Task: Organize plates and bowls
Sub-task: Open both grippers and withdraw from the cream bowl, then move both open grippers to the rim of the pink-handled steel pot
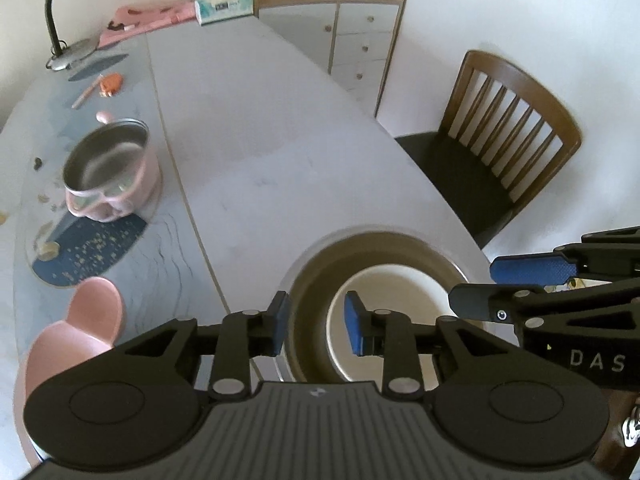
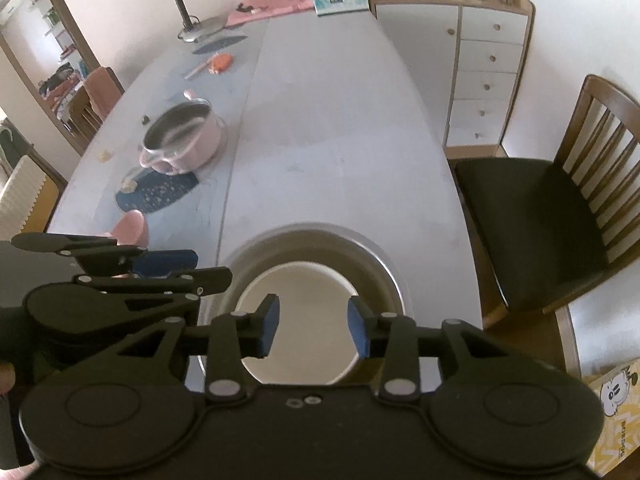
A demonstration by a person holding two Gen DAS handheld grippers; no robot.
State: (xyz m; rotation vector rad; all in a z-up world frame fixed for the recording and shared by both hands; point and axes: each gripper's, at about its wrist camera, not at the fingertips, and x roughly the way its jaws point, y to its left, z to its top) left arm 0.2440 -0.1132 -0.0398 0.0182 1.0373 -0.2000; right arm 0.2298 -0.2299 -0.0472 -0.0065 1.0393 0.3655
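A wide grey metal dish (image 1: 320,264) sits at the near end of the table, with a white bowl (image 1: 400,280) nested inside it. My left gripper (image 1: 318,322) hovers open above the dish's left side, and nothing lies between its blue pads. The right gripper (image 1: 476,286) reaches in from the right edge of this view. In the right wrist view my right gripper (image 2: 314,328) hangs open over the white bowl (image 2: 300,280) in the metal dish (image 2: 376,264), its pads apart and bare. The left gripper (image 2: 212,267) shows at the left, beside the dish.
A pink pot with a steel inside (image 1: 108,164) stands on a dark blue mat (image 1: 92,256) at the left. A pink rounded shape (image 1: 80,320) sits by the table's near left edge. A wooden chair (image 1: 500,140) stands to the right; a lamp (image 1: 60,20), tissue box (image 1: 224,4) and cabinet (image 1: 360,40) are far off.
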